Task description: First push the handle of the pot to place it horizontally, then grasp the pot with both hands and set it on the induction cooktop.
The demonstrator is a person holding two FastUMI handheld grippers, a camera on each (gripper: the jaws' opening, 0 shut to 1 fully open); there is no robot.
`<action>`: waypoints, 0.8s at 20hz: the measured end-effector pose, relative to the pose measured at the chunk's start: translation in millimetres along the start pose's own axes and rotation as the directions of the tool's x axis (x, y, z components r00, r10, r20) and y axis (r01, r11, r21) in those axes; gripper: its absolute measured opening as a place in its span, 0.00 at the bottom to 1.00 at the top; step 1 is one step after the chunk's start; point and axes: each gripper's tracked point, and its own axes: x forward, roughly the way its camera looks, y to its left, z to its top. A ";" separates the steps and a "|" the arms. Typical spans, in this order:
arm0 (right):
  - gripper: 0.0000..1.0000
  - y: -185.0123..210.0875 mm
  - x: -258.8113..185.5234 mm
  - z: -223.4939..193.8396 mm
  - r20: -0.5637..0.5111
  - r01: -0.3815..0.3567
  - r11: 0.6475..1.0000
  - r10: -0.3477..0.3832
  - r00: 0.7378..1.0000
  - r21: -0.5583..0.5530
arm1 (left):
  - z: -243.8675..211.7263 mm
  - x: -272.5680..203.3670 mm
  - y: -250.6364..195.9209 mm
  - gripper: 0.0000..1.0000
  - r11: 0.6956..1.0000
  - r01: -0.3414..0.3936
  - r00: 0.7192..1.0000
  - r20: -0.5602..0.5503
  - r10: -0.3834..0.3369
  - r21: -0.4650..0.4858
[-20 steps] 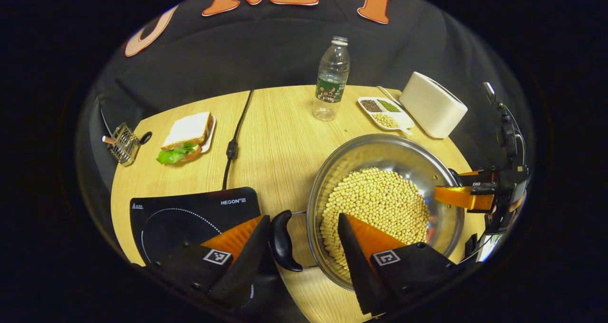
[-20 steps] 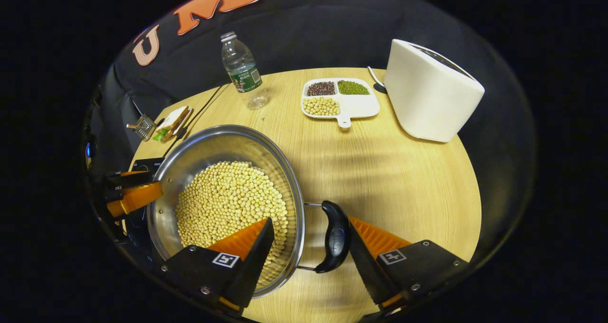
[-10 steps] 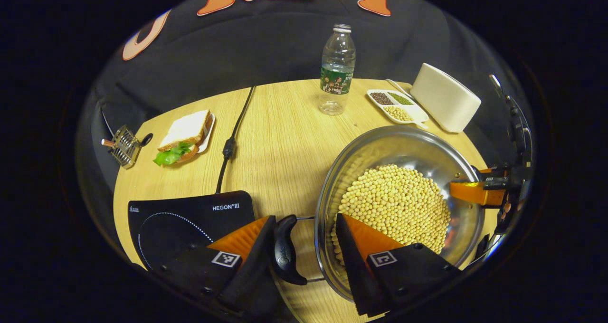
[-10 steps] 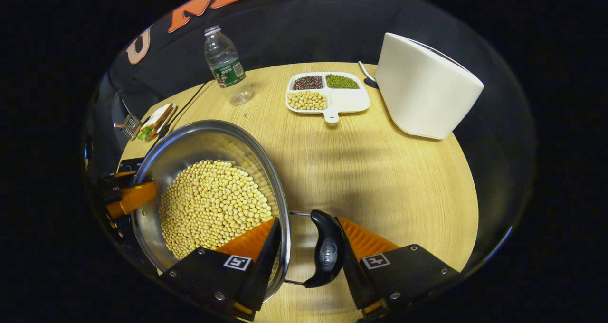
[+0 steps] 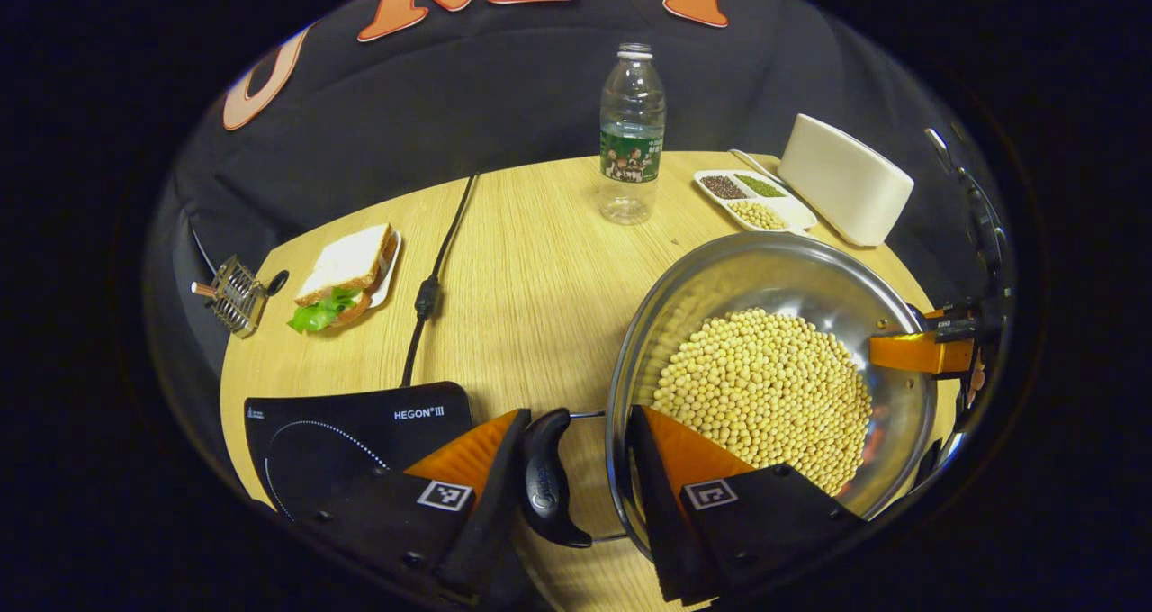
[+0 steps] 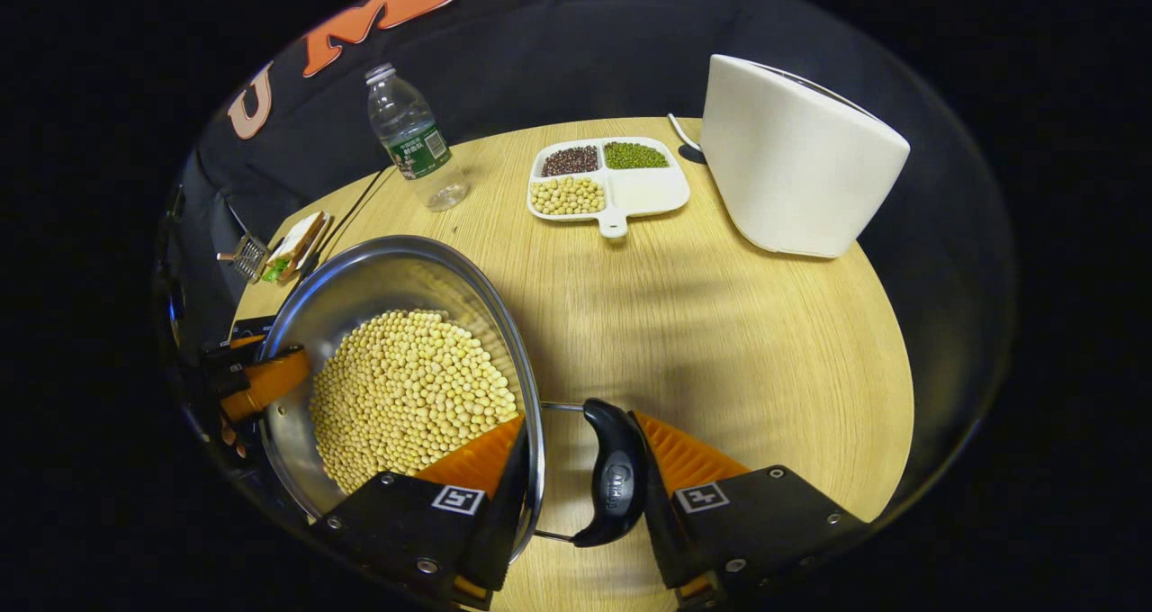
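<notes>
left gripper view: left tongs (image 5: 576, 490) straddle pot (image 5: 774, 279) rim and handle (image 5: 547, 490), not visibly clamped; right tongs (image 6: 576, 481) likewise; induction cooktop (image 5: 346, 432) lies left.

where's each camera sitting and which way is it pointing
left gripper view: rides the left gripper at the pot's left handle, facing the table's far side; its jaws straddle handle and rim.
right gripper view: rides the right gripper at the right handle, likewise.
Shared: pot, bottle, white appliance, each other's gripper.
</notes>
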 end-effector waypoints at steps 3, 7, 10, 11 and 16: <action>0.59 0.5 -1.7 1.0 0.004 -0.006 1.000 0.006 1.000 0.007 | 3.2 -1.0 -0.9 0.68 1.000 0.000 0.999 0.041 0.000 0.001; 0.55 2.8 -9.2 0.9 0.009 0.003 1.000 -0.003 1.000 0.007 | 2.2 -7.3 -0.8 0.65 1.000 -0.014 0.998 0.065 0.013 0.014; 0.55 3.8 -23.8 5.7 0.046 0.011 1.000 -0.011 0.999 0.007 | 7.6 -18.3 1.6 0.64 1.000 -0.014 0.996 0.091 0.015 -0.013; 0.52 4.8 -28.1 6.3 0.054 0.009 1.000 -0.009 0.999 0.008 | 9.0 -23.8 3.1 0.63 1.000 -0.019 0.995 0.102 0.020 -0.013; 0.52 28.7 -56.1 11.0 0.078 -0.007 1.000 0.007 0.997 -0.004 | 14.5 -61.7 17.2 0.65 0.998 -0.053 0.990 0.132 0.054 -0.017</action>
